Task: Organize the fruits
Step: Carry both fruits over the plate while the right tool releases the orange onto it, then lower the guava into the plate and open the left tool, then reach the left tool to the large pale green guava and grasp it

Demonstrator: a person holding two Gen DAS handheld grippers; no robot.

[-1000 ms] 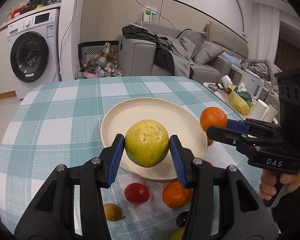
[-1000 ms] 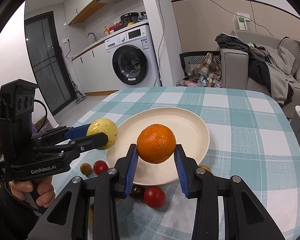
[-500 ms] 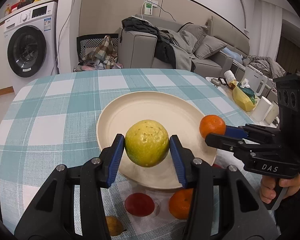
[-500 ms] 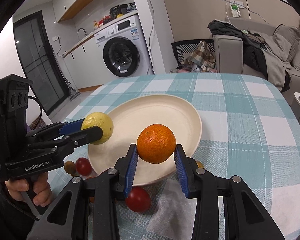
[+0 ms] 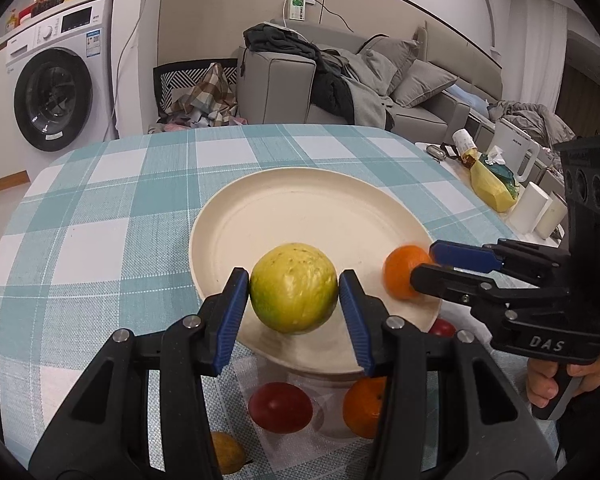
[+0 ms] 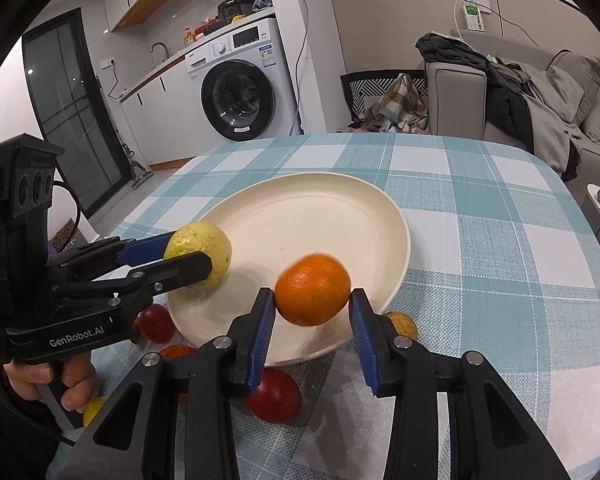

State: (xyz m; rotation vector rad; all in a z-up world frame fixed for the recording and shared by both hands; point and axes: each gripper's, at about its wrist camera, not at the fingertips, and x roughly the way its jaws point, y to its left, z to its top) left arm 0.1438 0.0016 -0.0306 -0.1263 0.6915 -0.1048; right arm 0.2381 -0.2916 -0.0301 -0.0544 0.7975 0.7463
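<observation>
My left gripper (image 5: 294,294) is shut on a yellow-green round fruit (image 5: 294,288) and holds it just above the near part of the cream plate (image 5: 300,200). My right gripper (image 6: 312,306) has its jaws spread a little wider than the orange (image 6: 313,290), which looks blurred between them over the plate's (image 6: 300,200) near right edge. The orange also shows in the left wrist view (image 5: 404,272), and the yellow-green fruit shows in the right wrist view (image 6: 198,248).
Loose fruit lies on the checked tablecloth in front of the plate: a red fruit (image 5: 280,406), a second orange (image 5: 364,406), a small yellow-brown fruit (image 5: 228,452), another red fruit (image 6: 274,396) and a speckled yellow one (image 6: 400,324). A sofa and washing machine stand behind.
Both grippers have lowered and moved forward over the plate. The right gripper's jaws have widened around the orange, which now looks blurred. The left stays shut on its fruit.
</observation>
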